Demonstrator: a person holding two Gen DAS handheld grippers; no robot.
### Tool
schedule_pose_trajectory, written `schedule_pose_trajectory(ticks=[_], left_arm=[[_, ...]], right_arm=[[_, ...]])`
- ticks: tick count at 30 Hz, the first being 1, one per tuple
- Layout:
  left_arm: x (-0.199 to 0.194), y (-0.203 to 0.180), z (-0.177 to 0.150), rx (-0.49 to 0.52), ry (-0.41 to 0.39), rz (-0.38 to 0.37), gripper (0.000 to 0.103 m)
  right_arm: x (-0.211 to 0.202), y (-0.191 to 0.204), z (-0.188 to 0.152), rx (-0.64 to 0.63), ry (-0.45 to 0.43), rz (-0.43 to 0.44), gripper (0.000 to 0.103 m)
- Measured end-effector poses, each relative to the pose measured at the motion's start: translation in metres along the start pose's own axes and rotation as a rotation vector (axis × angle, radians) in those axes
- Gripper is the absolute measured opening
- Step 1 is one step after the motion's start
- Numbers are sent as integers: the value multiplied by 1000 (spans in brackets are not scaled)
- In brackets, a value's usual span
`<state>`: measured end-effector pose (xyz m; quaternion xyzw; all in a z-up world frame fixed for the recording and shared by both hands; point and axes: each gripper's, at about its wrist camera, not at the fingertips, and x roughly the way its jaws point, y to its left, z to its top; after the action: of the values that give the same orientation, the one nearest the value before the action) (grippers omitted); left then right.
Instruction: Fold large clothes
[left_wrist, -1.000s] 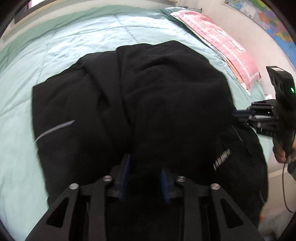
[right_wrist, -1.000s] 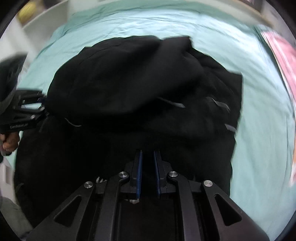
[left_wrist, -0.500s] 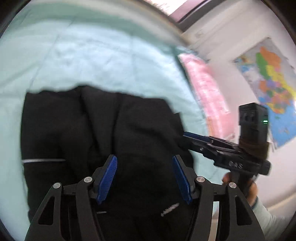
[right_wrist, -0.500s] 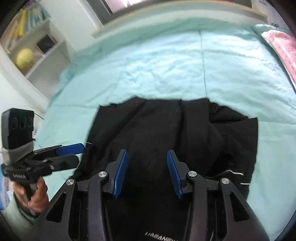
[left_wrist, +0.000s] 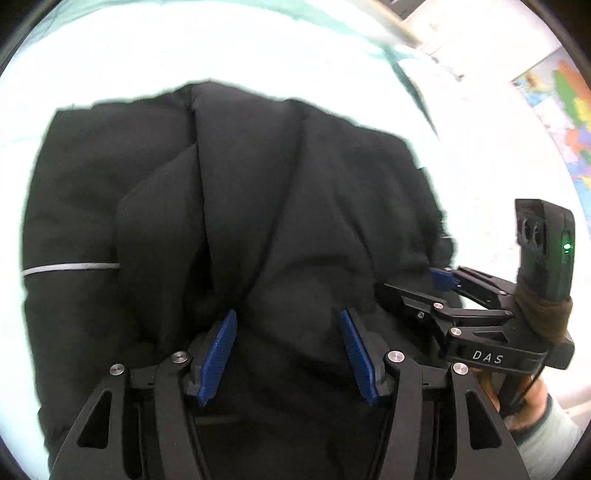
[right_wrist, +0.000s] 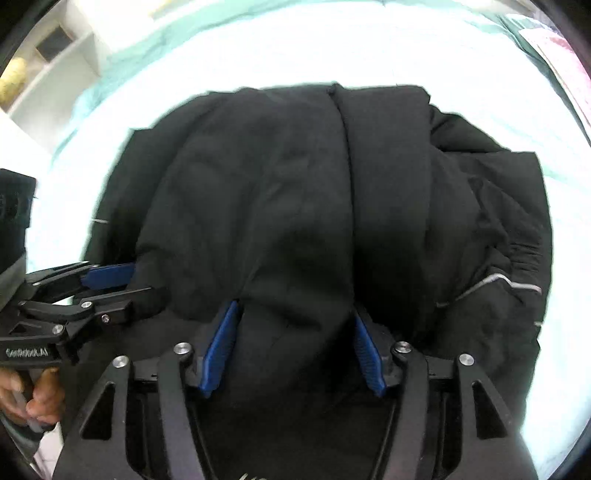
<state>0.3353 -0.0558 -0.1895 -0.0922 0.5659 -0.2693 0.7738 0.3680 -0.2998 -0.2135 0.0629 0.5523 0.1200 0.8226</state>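
Observation:
A large black jacket (left_wrist: 258, 192) lies folded in a thick bundle on the pale green bed; it also fills the right wrist view (right_wrist: 314, 192). Grey reflective stripes show on a sleeve (left_wrist: 70, 266) and near a cuff (right_wrist: 491, 280). My left gripper (left_wrist: 288, 350) is open, its blue pads wide apart just over the near edge of the bundle. My right gripper (right_wrist: 293, 347) is open in the same way over the near edge. Each gripper shows in the other's view: the right one (left_wrist: 443, 280) at the jacket's right side, the left one (right_wrist: 107, 277) at its left side.
The green quilted bedspread (right_wrist: 369, 48) surrounds the jacket, overexposed. A pink pillow (right_wrist: 561, 55) lies at the far right. A white shelf unit (right_wrist: 44, 74) stands at the left. A coloured wall map (left_wrist: 565, 110) hangs at the right.
Both grippers were shut on the jacket one second ago and have opened, releasing the fabric. The folded bundle now rests on the bed, and both grippers have come down close over its near edge.

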Motion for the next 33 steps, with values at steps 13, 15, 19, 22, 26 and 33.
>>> schedule_pose_trajectory(ticks=[13, 15, 19, 22, 26, 33], left_arm=[[36, 15, -24, -28, 101, 90, 60], [43, 9, -20, 3, 109, 137, 60], [24, 10, -24, -29, 69, 92, 60], [-11, 13, -40, -52, 39, 35, 60], [-72, 24, -78, -19, 2, 90, 60], [-145, 119, -176, -273, 26, 177, 60]], right_arm=[[8, 12, -50, -9, 75, 4, 63], [15, 7, -52, 12, 68, 9, 62], [10, 11, -53, 17, 61, -16, 63], [-9, 11, -58, 37, 51, 38, 63], [-55, -2, -83, 3, 9, 13, 63], [-104, -69, -147, 134, 55, -123, 63]])
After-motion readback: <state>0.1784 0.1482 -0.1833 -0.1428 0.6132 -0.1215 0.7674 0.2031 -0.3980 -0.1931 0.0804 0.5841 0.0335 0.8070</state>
